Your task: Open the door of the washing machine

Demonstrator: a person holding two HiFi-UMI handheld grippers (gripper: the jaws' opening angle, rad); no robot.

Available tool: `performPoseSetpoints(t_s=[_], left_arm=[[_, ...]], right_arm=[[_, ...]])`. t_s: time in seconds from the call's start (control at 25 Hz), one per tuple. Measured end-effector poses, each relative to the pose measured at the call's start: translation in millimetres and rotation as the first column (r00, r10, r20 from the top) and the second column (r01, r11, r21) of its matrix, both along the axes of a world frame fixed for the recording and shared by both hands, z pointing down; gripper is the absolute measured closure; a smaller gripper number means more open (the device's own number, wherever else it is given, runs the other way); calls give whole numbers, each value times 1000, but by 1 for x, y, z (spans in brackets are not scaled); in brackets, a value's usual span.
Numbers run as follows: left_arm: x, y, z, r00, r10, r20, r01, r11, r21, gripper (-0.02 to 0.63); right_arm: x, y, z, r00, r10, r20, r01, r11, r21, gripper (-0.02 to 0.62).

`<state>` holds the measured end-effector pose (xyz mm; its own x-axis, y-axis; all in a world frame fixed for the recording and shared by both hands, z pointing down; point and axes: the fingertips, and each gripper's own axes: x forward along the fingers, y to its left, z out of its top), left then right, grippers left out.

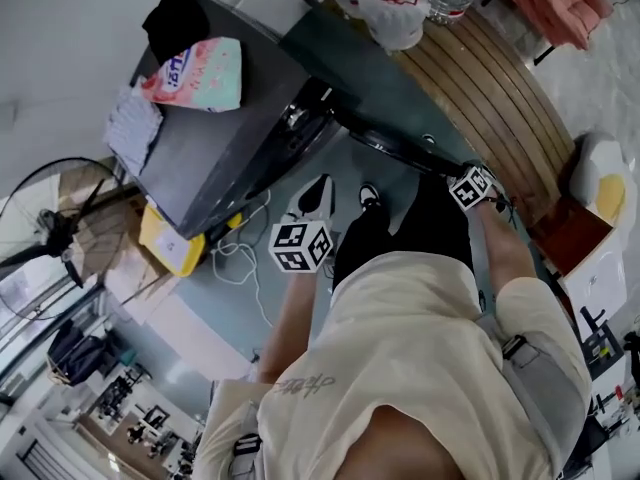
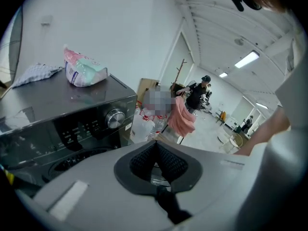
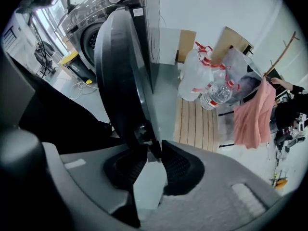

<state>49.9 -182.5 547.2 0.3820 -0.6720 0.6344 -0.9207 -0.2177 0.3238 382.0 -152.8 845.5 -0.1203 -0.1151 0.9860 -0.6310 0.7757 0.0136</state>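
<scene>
Over grey floor (image 3: pixel 166 97), right fingers (image 3: pixel 180 167) clamp glossy round door rim (image 3: pixel 130 81), left fingers (image 2: pixel 169 165) together.

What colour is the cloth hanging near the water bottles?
The cloth is salmon pink; it shows best in the right gripper view.
</scene>
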Motion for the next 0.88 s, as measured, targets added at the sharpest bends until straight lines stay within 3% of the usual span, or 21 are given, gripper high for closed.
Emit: performPoseSetpoints(t_s=[0.44, 0.88], left_arm=[[49, -51, -10, 984, -180, -8, 180, 984, -1, 591], [60, -70, -16, 950, -312, 14, 312, 950, 1, 589]], right_arm=[[31, -97, -7, 986, -154, 70, 157, 987, -45, 492], [37, -190, -11, 948, -313, 63, 313, 950, 14, 488]])
